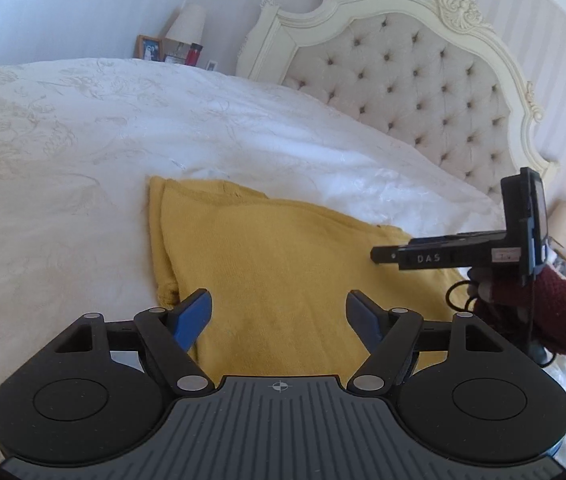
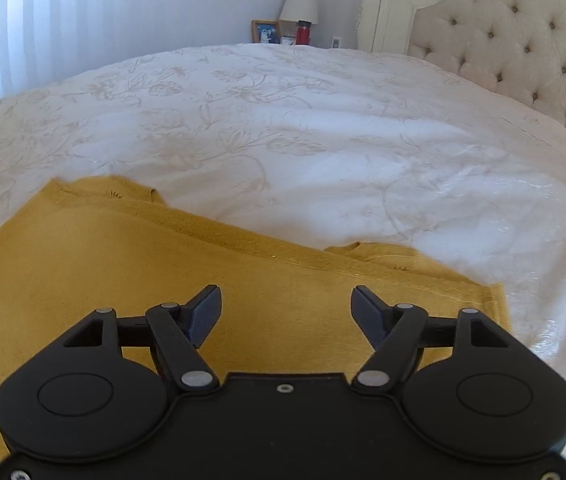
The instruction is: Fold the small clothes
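A mustard-yellow knit garment (image 1: 275,264) lies folded flat on the white bedspread (image 1: 83,152); it also shows in the right wrist view (image 2: 131,272). My left gripper (image 1: 279,312) is open and empty, hovering above the garment's near part. My right gripper (image 2: 286,308) is open and empty, just above the garment near its right edge. In the left wrist view the right gripper (image 1: 379,257) comes in from the right over the garment's right side, held by a hand in a dark red knit sleeve (image 1: 555,312).
A tufted cream headboard (image 1: 423,80) stands at the far right of the bed. A bedside table beyond the bed holds a lamp (image 1: 187,24), a picture frame (image 1: 149,47) and a red bottle (image 1: 193,54). The embroidered bedspread (image 2: 323,140) spreads wide beyond the garment.
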### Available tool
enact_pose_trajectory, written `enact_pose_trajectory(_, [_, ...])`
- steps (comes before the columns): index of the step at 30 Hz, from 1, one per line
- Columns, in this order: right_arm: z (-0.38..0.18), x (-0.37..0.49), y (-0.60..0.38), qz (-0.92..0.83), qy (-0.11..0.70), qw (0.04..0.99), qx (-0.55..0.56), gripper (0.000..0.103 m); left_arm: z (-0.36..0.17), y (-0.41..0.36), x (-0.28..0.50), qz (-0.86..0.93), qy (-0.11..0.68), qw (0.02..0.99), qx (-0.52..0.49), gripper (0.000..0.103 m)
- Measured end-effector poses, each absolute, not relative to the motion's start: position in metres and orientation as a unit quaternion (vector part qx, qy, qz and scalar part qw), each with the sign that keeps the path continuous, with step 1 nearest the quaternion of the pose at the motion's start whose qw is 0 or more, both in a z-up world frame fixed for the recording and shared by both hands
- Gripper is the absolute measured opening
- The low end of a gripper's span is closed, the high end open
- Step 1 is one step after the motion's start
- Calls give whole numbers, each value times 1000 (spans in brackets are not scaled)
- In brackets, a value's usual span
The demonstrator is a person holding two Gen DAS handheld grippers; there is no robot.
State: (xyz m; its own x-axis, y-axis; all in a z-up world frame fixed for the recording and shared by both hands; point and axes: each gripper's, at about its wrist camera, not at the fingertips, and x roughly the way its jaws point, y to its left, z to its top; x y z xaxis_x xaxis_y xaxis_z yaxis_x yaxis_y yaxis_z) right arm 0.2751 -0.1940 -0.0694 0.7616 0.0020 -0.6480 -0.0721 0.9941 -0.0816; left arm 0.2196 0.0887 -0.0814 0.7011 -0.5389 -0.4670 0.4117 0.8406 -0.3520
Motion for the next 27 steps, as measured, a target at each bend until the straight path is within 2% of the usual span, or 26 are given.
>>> enact_pose_trajectory(3, [-85, 295, -183, 0, 370, 927, -64, 75, -81, 96, 224, -239, 288, 920, -118, 78])
enact_pose_trajectory(6, [-92, 313, -190, -30, 376, 925, -41, 89, -82, 102, 229, -226, 296, 919, -129, 78])
enact_pose_trajectory(7, [-92, 320, -194, -39, 380, 924, -31, 91, -82, 103, 230, -223, 300, 918, -131, 78])
enact_pose_trajectory(12, [-89, 338, -209, -74, 392, 917, -11, 92, -84, 109, 235, -211, 313, 916, -140, 78])
enact_pose_trajectory(15, [-76, 332, -210, -82, 372, 924, 3, 91, -84, 112, 236, -202, 315, 917, -140, 78])
enact_pose_trajectory(17, [-65, 321, -205, -49, 362, 931, 12, 76, -84, 114, 236, -197, 317, 916, -143, 78])
enact_pose_trajectory(18, [-61, 315, -200, -31, 360, 932, 9, 52, -84, 115, 236, -195, 319, 916, -144, 78])
enact_pose_trajectory(19, [-57, 308, -191, -8, 360, 933, -3, 23, -84, 115, 236, -193, 319, 917, -143, 78])
enact_pose_trajectory(20, [-54, 302, -183, 8, 360, 933, -15, 15, -84, 115, 236, -192, 320, 917, -141, 78])
enact_pose_trajectory(27, [-72, 265, -158, 43, 411, 911, 1, 13, -84, 116, 236, -183, 326, 918, -129, 78])
